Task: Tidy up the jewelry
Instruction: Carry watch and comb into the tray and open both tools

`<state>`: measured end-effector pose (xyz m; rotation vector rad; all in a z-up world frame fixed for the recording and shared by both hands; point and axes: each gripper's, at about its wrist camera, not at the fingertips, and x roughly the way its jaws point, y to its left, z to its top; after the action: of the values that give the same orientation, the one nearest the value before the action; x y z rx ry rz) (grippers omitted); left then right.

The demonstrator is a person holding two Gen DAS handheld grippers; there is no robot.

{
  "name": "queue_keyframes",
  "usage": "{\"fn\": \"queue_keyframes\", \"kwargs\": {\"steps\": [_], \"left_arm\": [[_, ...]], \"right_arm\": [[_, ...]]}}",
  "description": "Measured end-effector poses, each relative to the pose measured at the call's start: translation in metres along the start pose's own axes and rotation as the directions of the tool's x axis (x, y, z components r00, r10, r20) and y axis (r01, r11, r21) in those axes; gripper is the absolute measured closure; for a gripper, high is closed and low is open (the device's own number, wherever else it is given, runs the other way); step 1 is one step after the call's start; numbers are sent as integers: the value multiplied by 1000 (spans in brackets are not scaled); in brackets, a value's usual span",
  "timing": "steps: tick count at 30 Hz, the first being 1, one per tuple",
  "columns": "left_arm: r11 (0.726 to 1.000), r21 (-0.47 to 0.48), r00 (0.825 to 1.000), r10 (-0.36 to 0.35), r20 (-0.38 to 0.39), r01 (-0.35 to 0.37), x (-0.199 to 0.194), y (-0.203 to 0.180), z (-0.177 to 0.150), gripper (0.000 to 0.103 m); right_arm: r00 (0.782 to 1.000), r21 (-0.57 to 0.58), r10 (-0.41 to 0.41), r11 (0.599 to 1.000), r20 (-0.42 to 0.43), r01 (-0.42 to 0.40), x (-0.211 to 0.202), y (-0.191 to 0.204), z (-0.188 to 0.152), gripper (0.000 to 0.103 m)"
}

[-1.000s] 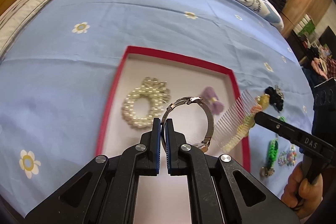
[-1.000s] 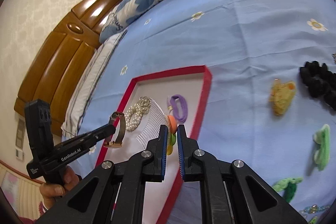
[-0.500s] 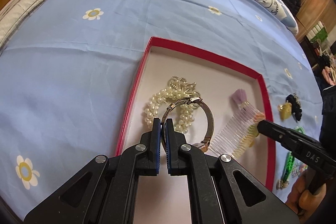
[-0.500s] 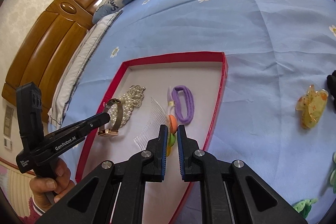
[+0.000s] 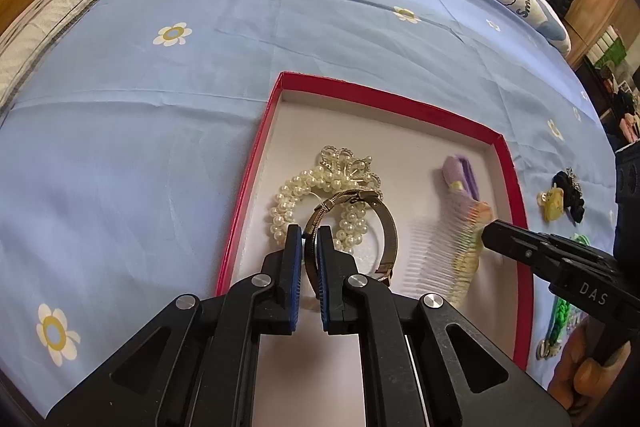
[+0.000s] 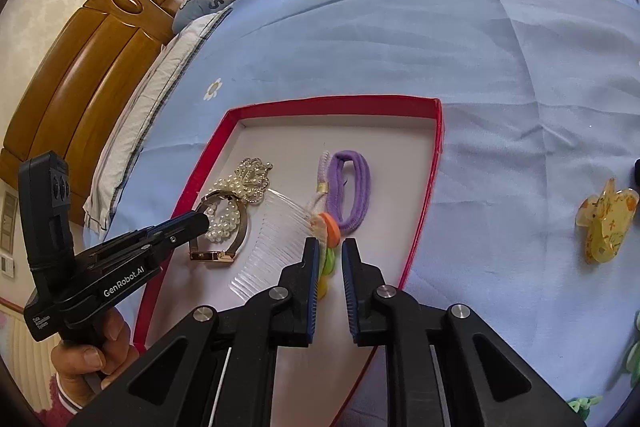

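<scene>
Left gripper (image 5: pixel 308 247) pinches watch (image 5: pixel 352 223) by band, low over tray (image 5: pixel 256 171), beside pearls (image 5: pixel 320 203), likely for set-down. Right gripper (image 6: pixel 330 259) parted, not clamping; comb (image 6: pixel 276 239) lies in tray, seemingly let go. Clip (image 6: pixel 604 219) waits on bedsheet (image 6: pixel 500 67).

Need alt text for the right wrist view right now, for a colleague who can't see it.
The right gripper, jaws apart, hovers over a clear comb lying in a red-edged tray on a blue bedsheet. The left gripper holds a watch over a pearl bracelet; a purple hair tie lies beside.
</scene>
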<state>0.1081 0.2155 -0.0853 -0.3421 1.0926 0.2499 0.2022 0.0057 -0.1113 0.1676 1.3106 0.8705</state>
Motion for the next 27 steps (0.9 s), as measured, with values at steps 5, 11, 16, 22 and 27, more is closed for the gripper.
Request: {"fn": "queue_keyframes", "kwargs": {"steps": [5, 11, 16, 22, 27], "left_arm": [[1000, -7, 1000, -1, -2, 1, -3, 1, 1, 95], [1000, -2, 1000, 5, 7, -5, -7, -3, -1, 94], [1000, -5, 1000, -1, 20, 1, -16, -6, -1, 82], [1000, 16, 999, -8, 44, 7, -29, -15, -1, 80], [1000, 29, 999, -12, 49, 10, -33, -21, -2, 80]], "right_arm": [[1000, 0, 3, 1000, 1, -3, -1, 0, 0, 85], [1000, 13, 22, 1000, 22, -22, -10, 0, -2, 80], [999, 19, 27, 999, 42, -27, -21, -1, -4, 80], [996, 37, 33, 999, 83, -36, -40, -7, -7, 78], [994, 60, 28, 998, 110, -35, -57, -16, -12, 74]]}}
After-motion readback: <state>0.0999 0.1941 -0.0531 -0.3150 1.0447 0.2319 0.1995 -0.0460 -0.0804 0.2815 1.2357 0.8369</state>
